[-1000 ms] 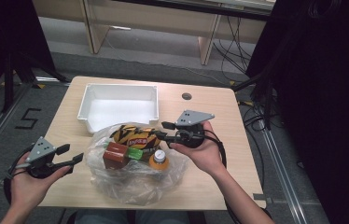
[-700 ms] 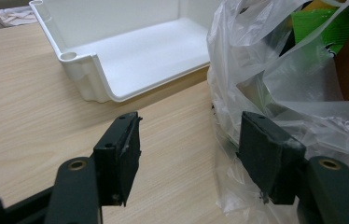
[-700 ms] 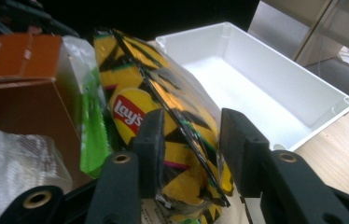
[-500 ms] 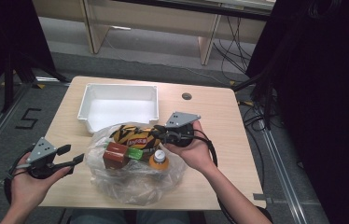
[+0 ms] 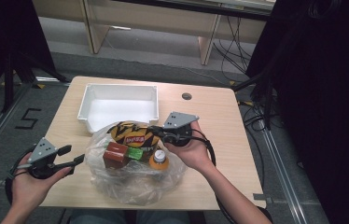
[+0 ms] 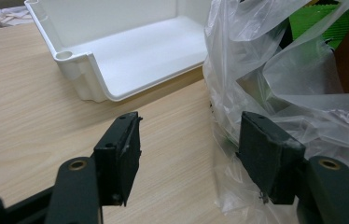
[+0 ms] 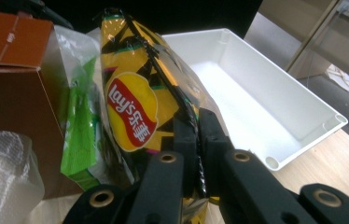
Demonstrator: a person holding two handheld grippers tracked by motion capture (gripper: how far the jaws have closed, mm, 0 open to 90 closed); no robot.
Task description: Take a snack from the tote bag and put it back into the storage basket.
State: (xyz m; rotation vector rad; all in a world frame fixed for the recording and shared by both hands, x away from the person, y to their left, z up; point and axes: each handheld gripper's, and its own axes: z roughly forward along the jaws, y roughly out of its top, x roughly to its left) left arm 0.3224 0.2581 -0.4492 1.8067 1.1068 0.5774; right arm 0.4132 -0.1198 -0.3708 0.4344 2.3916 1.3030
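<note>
Pinching the chips [image 7: 133, 109] by the side seam, the right gripper [image 7: 196, 135] has just closed. They're light, crinkly, slippery, easily crushed. Left gripper [image 6: 186, 149] waits open, empty.

The right gripper [image 7: 195, 126] is pinching the edge of the chips bag [image 7: 137, 100], its two black jaws pressing together on the crinkled seam after just closing. The yellow and black bag is standing upright, showing a red logo. A green pack [image 7: 81, 135] is leaning just beside it, touching a brown box [image 7: 14, 70] farther left. Clear plastic [image 7: 4, 177] is bunching at the lower left. A white tray [image 7: 275, 107] is sitting empty behind, on the wooden table [image 7: 340, 163].
</note>
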